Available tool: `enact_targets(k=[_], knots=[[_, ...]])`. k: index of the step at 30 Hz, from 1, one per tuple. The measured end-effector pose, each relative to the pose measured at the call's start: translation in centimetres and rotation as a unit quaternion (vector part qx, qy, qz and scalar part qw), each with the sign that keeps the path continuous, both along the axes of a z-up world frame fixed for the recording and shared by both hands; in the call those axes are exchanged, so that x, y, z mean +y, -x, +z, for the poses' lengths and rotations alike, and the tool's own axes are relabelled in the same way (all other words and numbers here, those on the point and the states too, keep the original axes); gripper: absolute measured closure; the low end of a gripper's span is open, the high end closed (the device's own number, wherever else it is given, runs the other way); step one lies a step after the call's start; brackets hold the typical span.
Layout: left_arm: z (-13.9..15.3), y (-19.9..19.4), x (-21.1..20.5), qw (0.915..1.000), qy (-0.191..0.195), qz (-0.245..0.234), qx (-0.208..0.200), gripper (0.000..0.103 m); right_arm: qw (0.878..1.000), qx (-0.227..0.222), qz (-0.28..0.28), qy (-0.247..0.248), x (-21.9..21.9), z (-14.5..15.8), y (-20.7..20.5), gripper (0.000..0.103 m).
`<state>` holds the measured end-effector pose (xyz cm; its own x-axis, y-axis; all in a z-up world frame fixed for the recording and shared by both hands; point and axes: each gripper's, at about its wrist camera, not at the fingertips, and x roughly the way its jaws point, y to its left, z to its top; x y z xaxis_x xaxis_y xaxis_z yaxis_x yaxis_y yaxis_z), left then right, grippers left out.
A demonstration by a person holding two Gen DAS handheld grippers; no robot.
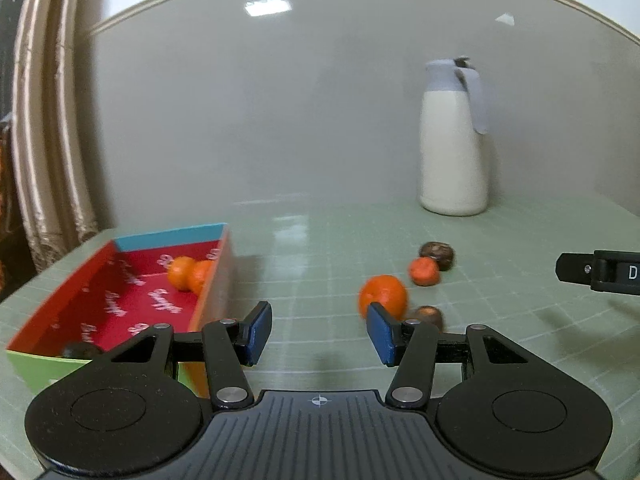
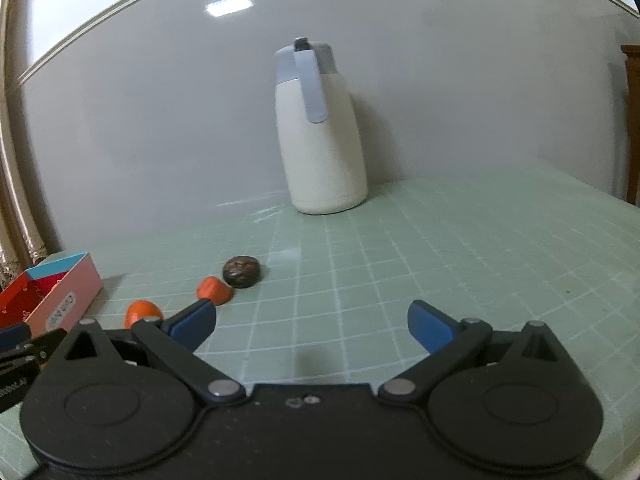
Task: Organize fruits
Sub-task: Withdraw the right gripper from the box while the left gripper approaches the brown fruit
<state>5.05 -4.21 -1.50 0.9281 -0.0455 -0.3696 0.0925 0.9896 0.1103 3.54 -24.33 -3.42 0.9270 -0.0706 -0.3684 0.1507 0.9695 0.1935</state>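
The left gripper (image 1: 318, 334) stands with its jaws apart and nothing between its blue pads, just short of the loose fruit on the green grid mat (image 1: 500, 280). The red box (image 1: 120, 296) sits to its left with two oranges (image 1: 190, 274) already inside and a dark fruit near its front corner. Outside it lie a large orange (image 1: 383, 294), a smaller orange (image 1: 424, 272) and two dark brown fruits (image 1: 438, 254), close together. The right gripper (image 2: 312, 320) is also wide and empty, over bare mat, with the brown fruit (image 2: 242, 272) ahead to its left. The likely step is picking the large orange with the left gripper. To do it well, the jaws should probably open wider first, straddle the orange squarely at its widest part, avoid nudging the brown fruit beside it, and close gently. The white jug (image 1: 454, 140) stands well apart.
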Motion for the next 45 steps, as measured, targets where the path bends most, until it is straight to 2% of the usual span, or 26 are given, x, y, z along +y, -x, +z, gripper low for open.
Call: enact_targets(k=[14, 30, 37, 45], knots=[[-1.4, -1.7, -4.0, 0.9984, 0.017, -0.040, 0.037, 0.050, 1.000, 0.008, -0.027, -0.005, -2.6, -0.4, 0.6, 0.000], [-2.8, -3.6, -5.7, 0.9969, 0.023, -0.031, 0.068, 0.050, 0.999, 0.004, -0.029, -0.013, -3.4, -0.3, 1.0, 0.000], [-3.2, -4.6, -5.8, 0.9953, 0.038, -0.026, 0.085, 0.050, 1.000, 0.005, -0.024, -0.014, -3.3, -0.3, 1.0, 0.000], [-3.4, -5.4, -6.1, 0.9948, 0.044, -0.026, 0.088, 0.050, 1.000, 0.008, -0.022, -0.015, -3.4, -0.3, 0.8, 0.000]])
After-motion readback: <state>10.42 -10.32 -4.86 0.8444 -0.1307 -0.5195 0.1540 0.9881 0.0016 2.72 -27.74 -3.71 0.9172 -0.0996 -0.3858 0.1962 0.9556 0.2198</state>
